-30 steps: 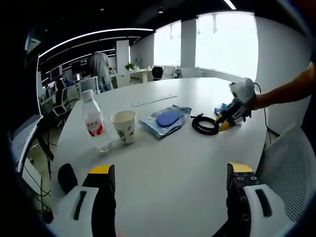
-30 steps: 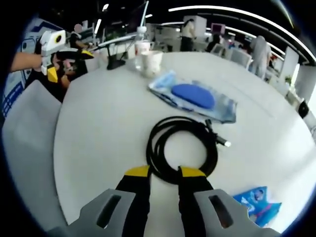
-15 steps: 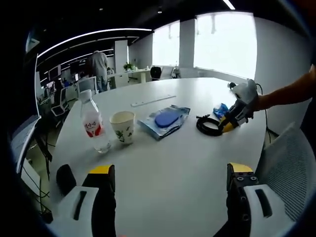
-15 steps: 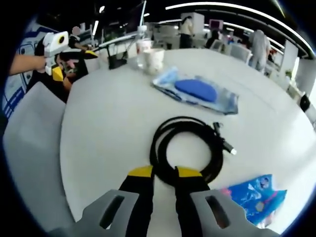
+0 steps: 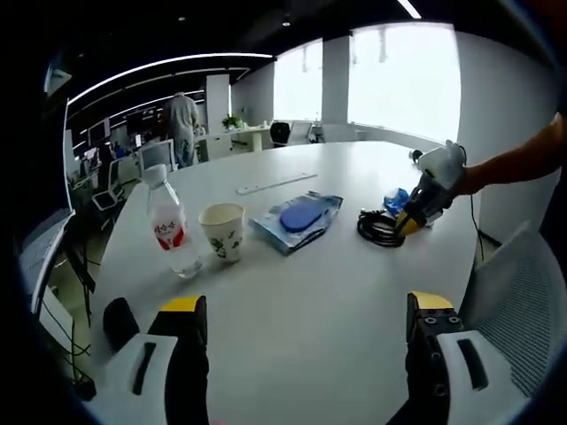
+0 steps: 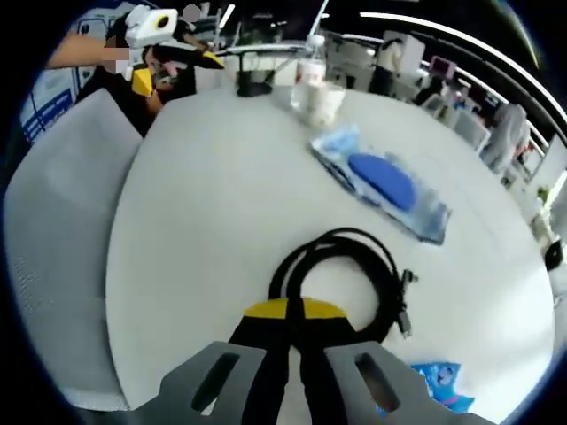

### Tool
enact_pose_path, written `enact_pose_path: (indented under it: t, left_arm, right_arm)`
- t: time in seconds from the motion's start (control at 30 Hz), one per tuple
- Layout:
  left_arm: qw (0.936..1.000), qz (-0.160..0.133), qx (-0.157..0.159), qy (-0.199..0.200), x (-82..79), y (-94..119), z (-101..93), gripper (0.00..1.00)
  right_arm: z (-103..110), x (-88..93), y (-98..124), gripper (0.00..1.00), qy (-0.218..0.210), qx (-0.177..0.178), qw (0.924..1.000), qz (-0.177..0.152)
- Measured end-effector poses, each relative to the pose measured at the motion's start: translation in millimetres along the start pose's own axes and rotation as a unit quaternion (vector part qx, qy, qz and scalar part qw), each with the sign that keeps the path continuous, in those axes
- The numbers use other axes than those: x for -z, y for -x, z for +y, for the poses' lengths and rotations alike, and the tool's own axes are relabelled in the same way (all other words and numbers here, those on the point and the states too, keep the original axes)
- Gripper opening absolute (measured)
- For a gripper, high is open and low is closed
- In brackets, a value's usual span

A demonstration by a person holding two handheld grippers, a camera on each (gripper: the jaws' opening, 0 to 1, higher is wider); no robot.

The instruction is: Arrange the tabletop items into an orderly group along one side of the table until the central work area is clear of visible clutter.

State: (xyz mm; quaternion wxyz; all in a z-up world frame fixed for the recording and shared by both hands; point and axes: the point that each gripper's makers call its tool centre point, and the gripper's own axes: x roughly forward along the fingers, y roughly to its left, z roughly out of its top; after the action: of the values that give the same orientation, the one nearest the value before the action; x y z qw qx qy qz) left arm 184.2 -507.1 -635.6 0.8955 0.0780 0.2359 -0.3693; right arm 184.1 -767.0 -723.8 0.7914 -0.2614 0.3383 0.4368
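Right gripper (image 6: 292,312): the yellow-tipped jaws were seen pressed together on the near loop of the coiled black cable (image 6: 341,279), which was held pinched between them.
Right gripper, from the left gripper view (image 5: 409,221): it was seen at the far right of the table, carried by a bare forearm, with its tips at the cable (image 5: 379,228).
Left gripper (image 5: 306,310): its jaws were held wide apart above the near table edge, and nothing was gripped between them.
Cable: it lay coiled on the white table (image 6: 204,204), its plug end pointed away to the right of the coil in the right gripper view.
Small blue packet (image 6: 425,381): it was found just beside the cable, at the right jaw's side; in the left gripper view it (image 5: 396,197) sat just behind the coil.
Clear pouch with a blue oval object (image 5: 297,217): it was laid flat near the table's middle, apart from the cable.
Paper cup (image 5: 222,230): it was stood upright, to the left of the pouch.
Water bottle (image 5: 168,221): it was stood upright, capped, just beside the cup on its left.
Long flat strip (image 5: 276,182): it was laid farther back on the table.
Mesh chair (image 5: 523,292): it was seen at the table's right edge.
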Motion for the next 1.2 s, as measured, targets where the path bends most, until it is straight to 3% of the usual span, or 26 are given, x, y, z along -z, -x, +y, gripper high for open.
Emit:
enact_pose_path:
  t: [0.8, 1.2]
  left_arm:
    - [0.9999, -0.002, 0.009, -0.005, -4.5, -10, -4.4, 0.91]
    - [0.9998, -0.001, 0.019, -0.01, -7.7, -16, -11.5, 0.91]
  right_arm:
    - [4, 0.9, 56, 0.0, 0.033, 0.037, 0.9987, -0.017]
    - [21, 10.4, 57, 0.0, 0.036, 0.024, 0.999, -0.009]
